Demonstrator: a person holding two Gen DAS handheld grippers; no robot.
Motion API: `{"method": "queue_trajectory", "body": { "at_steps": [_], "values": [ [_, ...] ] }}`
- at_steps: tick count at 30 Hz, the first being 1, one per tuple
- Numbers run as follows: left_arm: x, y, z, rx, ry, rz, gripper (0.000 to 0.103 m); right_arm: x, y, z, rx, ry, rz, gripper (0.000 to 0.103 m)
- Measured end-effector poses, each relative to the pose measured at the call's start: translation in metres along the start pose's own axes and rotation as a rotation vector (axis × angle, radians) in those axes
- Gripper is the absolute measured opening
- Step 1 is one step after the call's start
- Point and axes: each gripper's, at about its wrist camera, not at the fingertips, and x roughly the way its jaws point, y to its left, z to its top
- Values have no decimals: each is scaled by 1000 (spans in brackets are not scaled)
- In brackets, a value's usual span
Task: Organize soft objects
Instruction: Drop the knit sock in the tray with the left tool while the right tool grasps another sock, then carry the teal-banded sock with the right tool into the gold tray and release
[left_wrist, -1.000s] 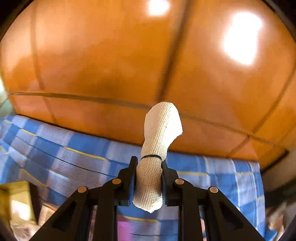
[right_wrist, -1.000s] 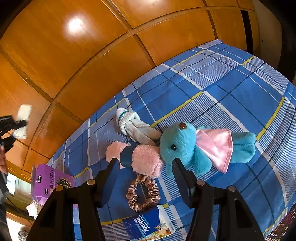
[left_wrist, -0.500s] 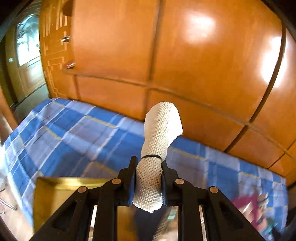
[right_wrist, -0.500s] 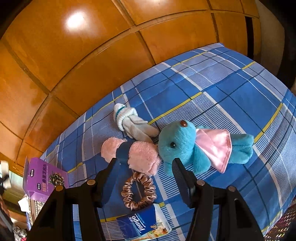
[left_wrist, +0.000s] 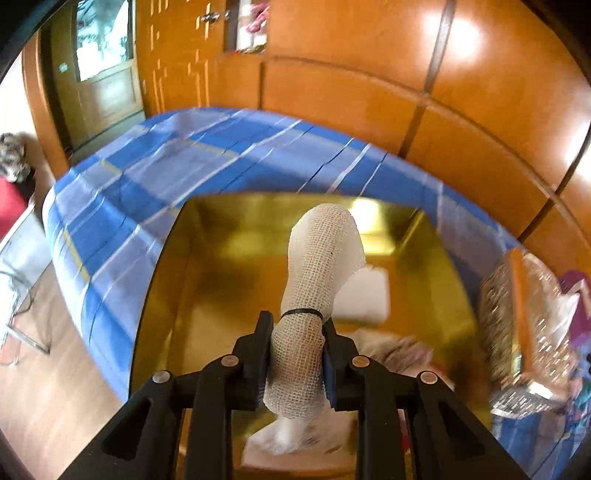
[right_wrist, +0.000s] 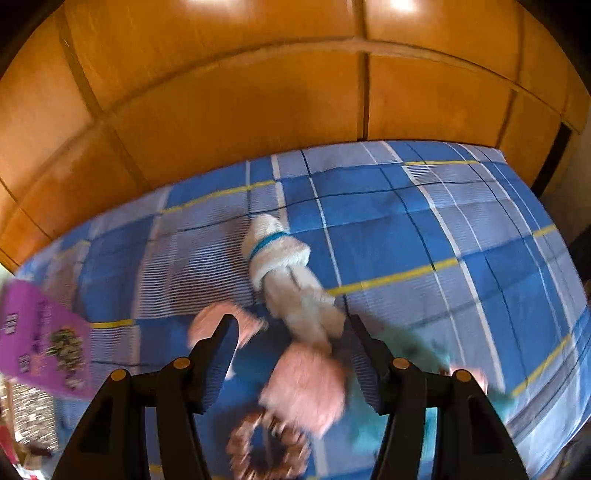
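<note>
Bulging white gauze roll (left_wrist: 314, 295), black band, pinched in left gripper (left_wrist: 295, 363)

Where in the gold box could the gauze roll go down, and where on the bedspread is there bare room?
The gold box is bare along its left wall and far corner; its right and near side hold white and pale items. The bedspread is bare right of the white sock; pink plush, scrunchie crowd near the right gripper.

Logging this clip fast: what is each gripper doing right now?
Left gripper: shut on the gauze roll, above the gold box.
Right gripper: open, holding nothing, above the pink plush toy.
</note>
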Motion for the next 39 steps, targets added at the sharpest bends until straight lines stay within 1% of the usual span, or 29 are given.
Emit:
{"method": "queue_trajectory", "body": {
  "at_steps": [1, 2, 3, 4, 5, 6, 7, 8, 11, 14, 16, 19, 22, 24, 28, 31, 33, 35, 39],
  "values": [
    [3, 3, -4, -3, 9, 2, 26, 9, 1, 6, -2, 17, -14, 60],
    [5, 5, -8, -11, 19, -3, 30, 20, 2, 12, -6, 41, -13, 60],
    [8, 9, -13, -24, 32, -12, 40, 30, 4, 16, -10, 66, -19, 60],
    [10, 11, -15, -34, 39, -10, 47, 36, 6, 19, -12, 77, -31, 60],
    [9, 13, -17, -43, 41, -4, 61, 44, 7, 22, -11, 85, -49, 60],
    [10, 16, -20, -57, 38, 14, 70, 48, 7, 24, -7, 88, -45, 58],
    [7, 16, -23, -64, 35, 20, 72, 54, 6, 26, 0, 102, -29, 53],
    [5, 15, -25, -63, 34, 21, 73, 61, 6, 27, 5, 120, -15, 40],
    [1, 11, -31, -26, 24, 32, 76, 66, 8, 26, 1, 113, -32, 32],
    [-4, 6, -34, 22, 8, 40, 78, 65, 10, 28, -14, 115, -73, 17],
    [-9, 2, -36, 53, -5, 40, 78, 60, 8, 34, 7, 105, -83, 17],
    [-17, -3, -38, 91, -28, 27, 78, 47, 10, 47, 17, 68, -76, 17],
    [-29, -10, -41, 132, -56, 6, 78, 32, 23, 61, -17, 39, -53, 17],
    [-35, -15, -42, 149, -67, -16, 78, 21, 41, 72, -54, 21, -43, 17],
    [-46, -21, -43, 177, -91, -49, 81, 4, 90, 94, -136, -10, -7, 17],
    [-52, -24, -47, 192, -103, -65, 82, -11, 138, 108, -217, -34, 21, 17],
    [-54, -25, -48, 196, -101, -74, 82, -21, 164, 111, -262, -48, 39, 17],
    [-58, -25, -50, 198, -105, -83, 83, -34, 203, 114, -323, -66, 72, 17],
    [-66, -22, -52, 196, -124, -88, 89, -58, 276, 106, -453, -95, 143, 17]
  ]
}}
